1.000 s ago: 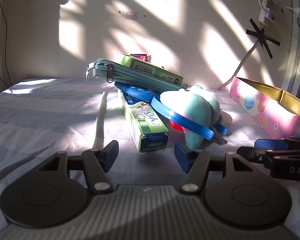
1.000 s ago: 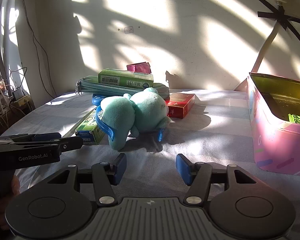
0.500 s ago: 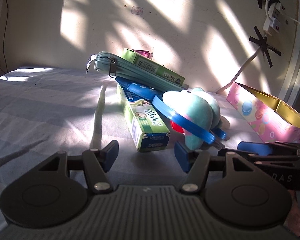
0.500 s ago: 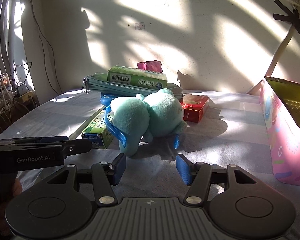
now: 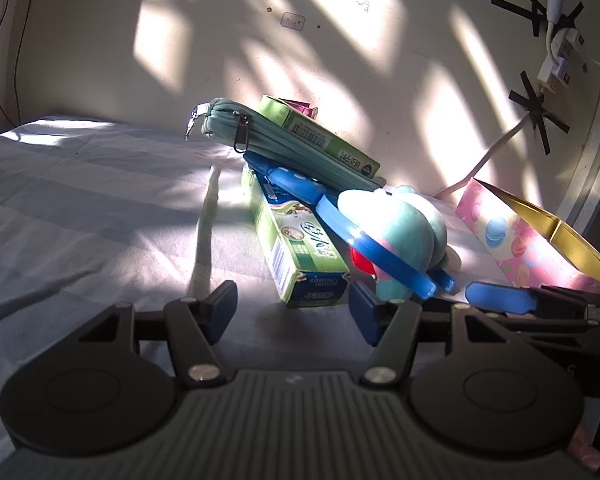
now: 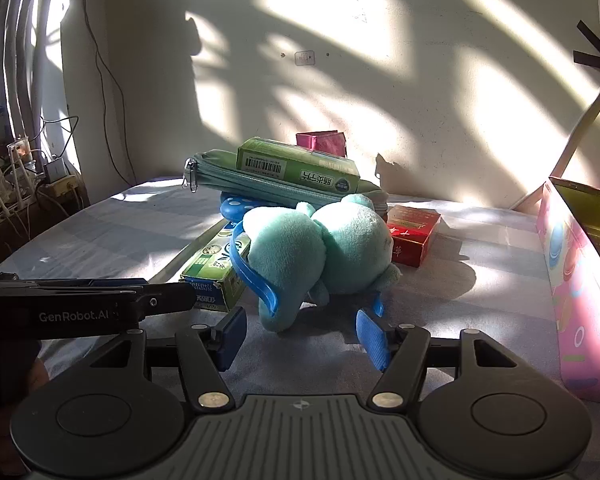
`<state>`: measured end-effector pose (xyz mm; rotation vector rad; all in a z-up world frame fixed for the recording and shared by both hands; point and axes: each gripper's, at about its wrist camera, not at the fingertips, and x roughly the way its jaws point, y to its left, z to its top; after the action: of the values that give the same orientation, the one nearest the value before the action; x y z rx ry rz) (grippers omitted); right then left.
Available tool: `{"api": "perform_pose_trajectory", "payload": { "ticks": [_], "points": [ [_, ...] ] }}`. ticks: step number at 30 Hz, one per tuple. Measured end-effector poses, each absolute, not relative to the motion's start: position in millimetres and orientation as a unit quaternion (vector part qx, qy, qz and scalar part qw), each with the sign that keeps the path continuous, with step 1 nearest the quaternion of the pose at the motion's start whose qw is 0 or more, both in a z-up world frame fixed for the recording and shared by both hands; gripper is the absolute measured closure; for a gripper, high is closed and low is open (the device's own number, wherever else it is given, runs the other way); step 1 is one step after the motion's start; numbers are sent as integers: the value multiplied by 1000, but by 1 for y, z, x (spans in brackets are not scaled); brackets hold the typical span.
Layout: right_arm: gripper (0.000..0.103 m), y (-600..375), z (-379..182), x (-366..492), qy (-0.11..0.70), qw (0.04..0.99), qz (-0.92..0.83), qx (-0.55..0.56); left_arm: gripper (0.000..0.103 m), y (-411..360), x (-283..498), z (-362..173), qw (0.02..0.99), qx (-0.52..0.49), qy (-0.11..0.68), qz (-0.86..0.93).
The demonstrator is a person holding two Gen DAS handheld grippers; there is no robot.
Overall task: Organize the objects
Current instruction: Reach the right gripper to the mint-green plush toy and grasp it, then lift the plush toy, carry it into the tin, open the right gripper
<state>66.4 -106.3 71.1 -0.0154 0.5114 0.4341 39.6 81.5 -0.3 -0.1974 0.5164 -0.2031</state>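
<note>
A teal plush toy (image 6: 320, 248) lies on the striped bedsheet with a blue plastic hoop (image 6: 252, 276) around it. My right gripper (image 6: 302, 336) sits just short of the plush, its jaws opening, and nothing is between the pads. My left gripper (image 5: 292, 312) is open in front of the end of a green toothpaste box (image 5: 300, 248), not touching it. Behind lie a teal pencil case (image 5: 284, 152) with a green carton (image 5: 320, 136) on top. The plush (image 5: 400, 236) lies right of the toothpaste box, and the right gripper's blue fingertip (image 5: 496, 298) reaches in beside it.
An open pink box (image 6: 572, 280) with a gold inside stands at the right. A red packet (image 6: 412, 236) lies behind the plush. A small magenta box (image 6: 322, 142) stands by the wall. Cables and plugs (image 6: 52, 176) crowd the far left. The left gripper's arm (image 6: 100, 304) crosses low left.
The right gripper has come closer to the plush and its jaws stand wider. The left wrist has rolled a little, and the right gripper's fingertip reaches further into its view.
</note>
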Motion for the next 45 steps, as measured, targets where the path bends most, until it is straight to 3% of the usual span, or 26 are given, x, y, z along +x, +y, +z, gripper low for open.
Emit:
{"api": "perform_pose_trajectory", "payload": {
  "ticks": [17,22,23,26,36,40,45],
  "points": [
    [43,-91,98,99,215,952,218,-10,40,92,45,-2,950,-133,264,-99],
    [62,-85,84,115,249,944,214,-25,40,91,46,-2,950,-130,264,-101],
    [79,-83,85,114,249,943,219,-24,40,91,46,-2,950,-131,265,-100],
    [82,-81,91,106,233,949,213,-27,40,92,47,-3,949,-133,267,-100],
    [82,-146,145,46,134,976,174,2,40,92,47,-2,949,-134,267,-99],
    [79,-172,153,16,131,972,196,0,40,93,46,-2,949,-134,267,-100],
    [63,-178,133,-14,186,949,252,-38,40,91,46,-1,950,-129,265,-105]
  ]
}}
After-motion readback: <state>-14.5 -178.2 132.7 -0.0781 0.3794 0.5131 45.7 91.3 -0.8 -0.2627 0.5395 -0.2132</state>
